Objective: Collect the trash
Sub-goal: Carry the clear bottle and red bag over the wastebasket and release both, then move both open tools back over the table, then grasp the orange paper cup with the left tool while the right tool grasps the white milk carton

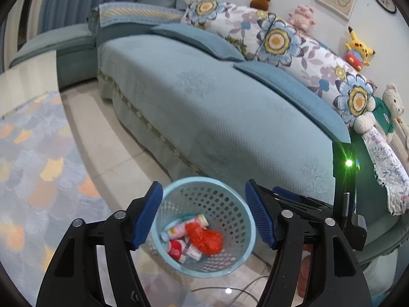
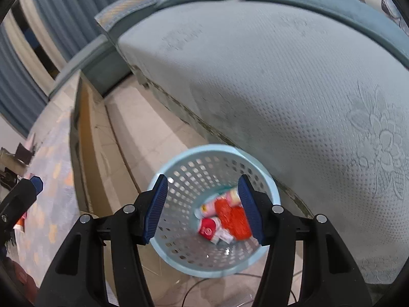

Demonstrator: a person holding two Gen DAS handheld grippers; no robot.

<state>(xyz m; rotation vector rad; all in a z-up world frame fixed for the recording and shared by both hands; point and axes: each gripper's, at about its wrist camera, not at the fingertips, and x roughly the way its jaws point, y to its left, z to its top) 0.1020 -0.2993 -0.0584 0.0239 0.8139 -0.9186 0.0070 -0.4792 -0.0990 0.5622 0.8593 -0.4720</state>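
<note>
From the left wrist, the left gripper [image 1: 203, 216] hangs wide open and empty over the pale blue basket [image 1: 245, 253] on the floor beside the sofa [image 1: 204, 107]; crumpled red trash [image 1: 204, 239] lies inside. From the right wrist, the right gripper [image 2: 203, 209] gapes equally, holding nothing, above that basket [image 2: 163, 250]

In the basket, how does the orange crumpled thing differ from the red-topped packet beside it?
The orange crumpled bag is one plain colour, shapeless and wrinkled; the red-topped packet is printed red and white with a firmer, rounded form. The bag looks bulkier. Both lie loose at the bottom of the blue basket, touching each other.
</note>
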